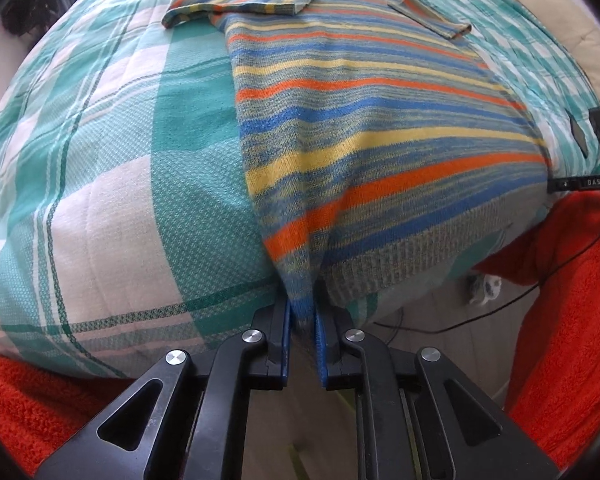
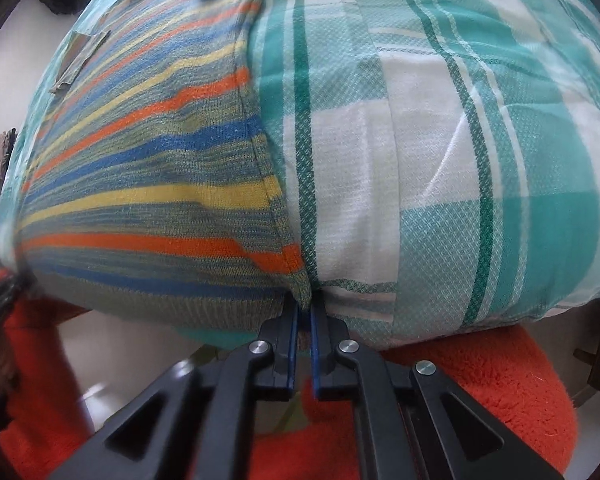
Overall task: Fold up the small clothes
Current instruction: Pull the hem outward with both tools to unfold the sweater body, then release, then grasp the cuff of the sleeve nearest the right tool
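Note:
A striped knit shirt [image 1: 364, 120] in blue, orange, yellow and grey lies flat on a bed with its hem at the near edge. Its two short sleeves lie at the far end. My left gripper [image 1: 302, 300] is shut on the shirt's near left hem corner, which bunches between the blue pads. My right gripper [image 2: 304, 308] is shut on the near right hem corner of the shirt [image 2: 148, 184]. The right gripper's body also shows at the right edge of the left wrist view [image 1: 580, 182].
The bed is covered by a teal, green and white plaid sheet [image 1: 100, 184], also in the right wrist view [image 2: 440, 160]. An orange fleece blanket [image 1: 572, 300] hangs below the bed edge [image 2: 480, 392]. Black cables [image 1: 500, 308] cross the pale floor.

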`<move>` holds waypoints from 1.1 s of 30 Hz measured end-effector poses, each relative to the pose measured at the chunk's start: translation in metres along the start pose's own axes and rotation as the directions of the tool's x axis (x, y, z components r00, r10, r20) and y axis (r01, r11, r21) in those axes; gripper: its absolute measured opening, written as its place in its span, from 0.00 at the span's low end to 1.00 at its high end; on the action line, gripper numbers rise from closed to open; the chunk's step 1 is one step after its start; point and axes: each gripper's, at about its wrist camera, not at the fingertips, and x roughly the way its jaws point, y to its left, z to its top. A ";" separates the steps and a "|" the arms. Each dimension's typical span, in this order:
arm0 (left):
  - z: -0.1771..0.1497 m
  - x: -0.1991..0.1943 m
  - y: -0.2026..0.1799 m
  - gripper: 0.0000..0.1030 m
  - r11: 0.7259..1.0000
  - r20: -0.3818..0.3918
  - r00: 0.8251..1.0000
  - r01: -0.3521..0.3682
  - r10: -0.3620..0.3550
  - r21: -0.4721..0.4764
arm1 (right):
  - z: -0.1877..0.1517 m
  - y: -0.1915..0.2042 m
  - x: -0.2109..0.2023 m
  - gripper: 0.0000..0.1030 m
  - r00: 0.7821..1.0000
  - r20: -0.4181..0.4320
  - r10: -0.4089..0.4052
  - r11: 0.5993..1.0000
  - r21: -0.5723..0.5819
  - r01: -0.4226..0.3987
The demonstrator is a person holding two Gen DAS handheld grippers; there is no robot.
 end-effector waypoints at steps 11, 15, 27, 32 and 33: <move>0.008 -0.087 0.030 0.73 0.981 0.248 0.950 -0.177 0.190 -0.076 | 0.025 -0.017 -0.104 0.38 0.940 0.160 -0.302 0.937 -0.133 0.324; 0.058 -0.082 0.010 0.85 0.991 0.369 0.922 -0.081 0.114 -0.104 | 0.083 -0.004 -0.150 0.53 0.851 0.417 -0.319 0.858 -0.254 0.446; 0.028 -0.027 -0.027 0.80 0.986 0.212 0.965 -0.142 0.156 -0.082 | 0.219 0.120 0.016 0.54 0.905 0.419 -0.068 0.789 -0.532 0.306; 0.018 -0.026 0.003 0.80 0.974 0.175 0.970 -0.134 0.167 -0.184 | 0.236 0.060 -0.010 0.04 0.886 0.461 -0.054 0.927 -0.307 0.216; 0.017 -0.027 0.008 0.80 0.971 0.180 0.971 -0.121 0.159 -0.205 | 0.237 0.037 -0.026 0.04 0.861 0.504 -0.067 0.947 -0.240 0.215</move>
